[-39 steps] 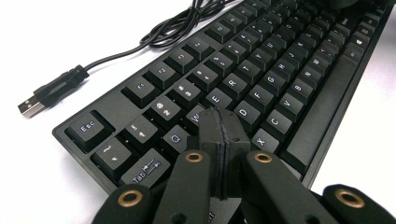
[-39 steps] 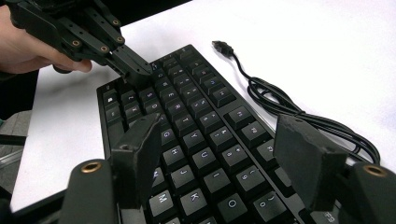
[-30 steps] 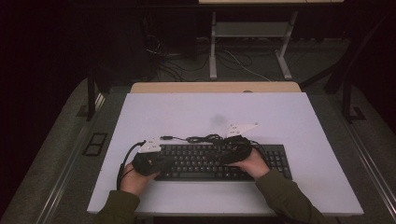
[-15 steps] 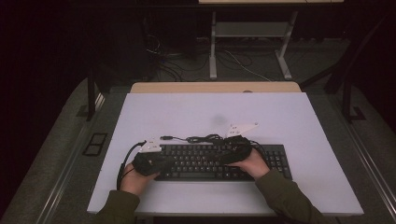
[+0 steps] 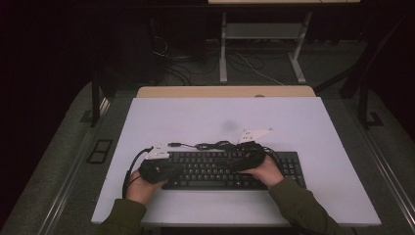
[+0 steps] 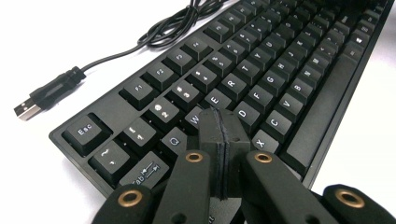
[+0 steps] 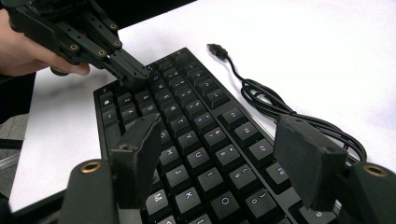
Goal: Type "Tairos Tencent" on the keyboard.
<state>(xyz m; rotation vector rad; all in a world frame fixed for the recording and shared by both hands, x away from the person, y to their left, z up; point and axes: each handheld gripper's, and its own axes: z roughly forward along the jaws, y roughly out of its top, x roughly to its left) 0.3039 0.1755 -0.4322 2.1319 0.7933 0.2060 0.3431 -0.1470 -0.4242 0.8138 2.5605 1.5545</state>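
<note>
A black keyboard (image 5: 230,170) lies on the white table (image 5: 225,122) near its front edge. Its cable (image 5: 210,145) is coiled behind it and ends in a loose USB plug (image 6: 28,108). My left gripper (image 6: 223,122) is shut with nothing between its jaws; its tip rests over the keys at the keyboard's (image 6: 261,60) left end, around A and S. The right gripper view shows that same left gripper (image 7: 132,70) pressed down there. My right gripper (image 7: 224,154) is open and hovers above the middle keys of the keyboard (image 7: 196,140), with nothing held.
A tan board (image 5: 225,91) edges the table's far side. Beyond it on the dark floor stand a metal frame (image 5: 262,44) and loose wires (image 5: 171,58). A bare strip of table runs in front of the keyboard.
</note>
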